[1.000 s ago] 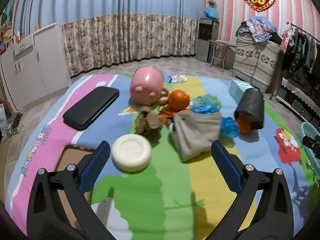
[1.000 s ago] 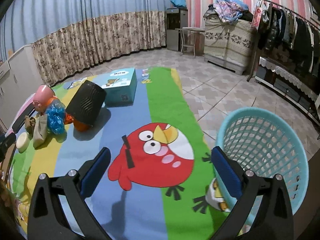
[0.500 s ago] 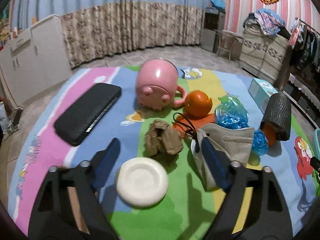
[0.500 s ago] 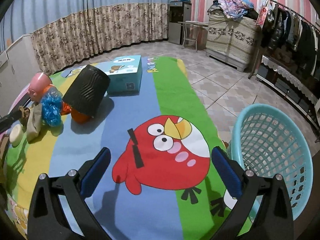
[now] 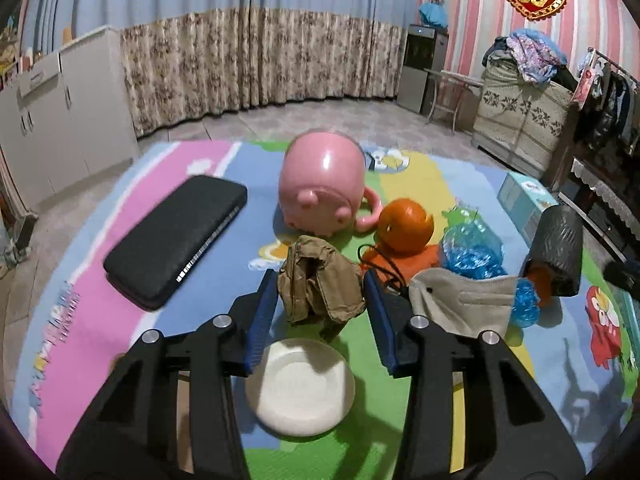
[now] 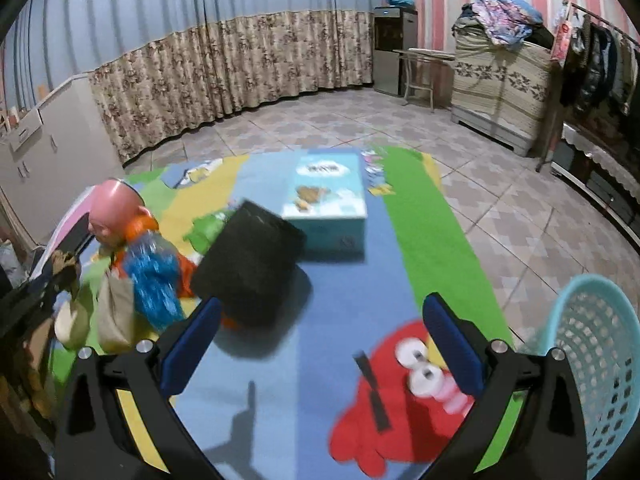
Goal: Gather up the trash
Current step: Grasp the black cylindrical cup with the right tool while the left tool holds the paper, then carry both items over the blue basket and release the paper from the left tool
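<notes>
Crumpled brown paper (image 5: 318, 282) sits on the play mat (image 5: 120, 304), directly between the 2 blue pads of the left gripper (image 5: 322, 296). Jaws have just been closing around it: left pad is at the paper's left edge, right pad at its right edge, looks like contact or near it, can't confirm a firm clamp. Paper lies just beyond the white round dish (image 5: 300, 386), which is under the gripper and nearer the camera. Behind the paper: pink pig mug (image 5: 322, 188) on its side, orange (image 5: 406, 221) just right of the mug handle, orange fabric (image 5: 408, 258) with a black cord beneath it. Right of the paper: grey face mask (image 5: 460, 298) touching the right finger's outer side, blue crinkled plastic (image 5: 470, 250) behind the mask, black cylinder (image 5: 558, 250) on its side further right. Black flat case (image 5: 176, 240) is well left on the pink and blue stripes. Right gripper (image 6: 320, 344) has jaws wide apart, nothing between them, hanging over the blue stripe of the mat; frame is motion-blurred. In its view the black cylinder (image 6: 250, 268) is just beyond the left pad, the light blue box (image 6: 326, 204) behind it, and the teal mesh basket (image 6: 600, 360) is at the right edge, on the tile floor beside the mat. The brown paper shows there only at far left (image 6: 64, 266), by the other gripper.
</notes>
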Action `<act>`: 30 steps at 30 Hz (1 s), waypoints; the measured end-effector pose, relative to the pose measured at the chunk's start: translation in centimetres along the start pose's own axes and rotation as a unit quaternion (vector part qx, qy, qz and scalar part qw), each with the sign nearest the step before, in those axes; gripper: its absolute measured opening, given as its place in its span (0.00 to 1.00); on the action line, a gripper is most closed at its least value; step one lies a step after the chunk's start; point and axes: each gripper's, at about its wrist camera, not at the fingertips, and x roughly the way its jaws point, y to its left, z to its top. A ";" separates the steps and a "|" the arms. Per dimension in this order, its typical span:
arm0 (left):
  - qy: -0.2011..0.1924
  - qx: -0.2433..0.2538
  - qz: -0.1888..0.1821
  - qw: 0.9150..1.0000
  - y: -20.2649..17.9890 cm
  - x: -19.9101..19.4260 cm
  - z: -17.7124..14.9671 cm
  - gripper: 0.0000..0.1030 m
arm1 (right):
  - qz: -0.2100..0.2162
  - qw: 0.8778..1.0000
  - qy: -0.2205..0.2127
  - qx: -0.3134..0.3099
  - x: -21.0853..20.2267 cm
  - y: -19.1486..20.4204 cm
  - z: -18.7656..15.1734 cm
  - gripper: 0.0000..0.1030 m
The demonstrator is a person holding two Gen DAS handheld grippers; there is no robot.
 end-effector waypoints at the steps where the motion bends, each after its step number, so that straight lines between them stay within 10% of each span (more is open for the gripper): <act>1: -0.002 0.004 0.003 1.000 0.0 -0.2 0.1 0.42 | 0.001 1.000 0.002 0.001 0.3 0.3 0.4 0.96; 10: -0.009 0.011 0.010 1.000 1.0 -1.7 1.1 0.42 | 0.056 0.996 0.055 0.053 5.6 1.7 2.7 0.94; 14: -0.010 0.009 0.013 1.000 1.4 -1.8 1.1 0.42 | 0.094 0.992 0.070 0.054 6.7 2.3 2.7 0.68; 30: -0.046 0.021 -0.004 0.999 -3.6 -5.9 1.3 0.42 | -0.003 0.995 -0.095 -0.013 -7.0 -2.5 0.2 0.65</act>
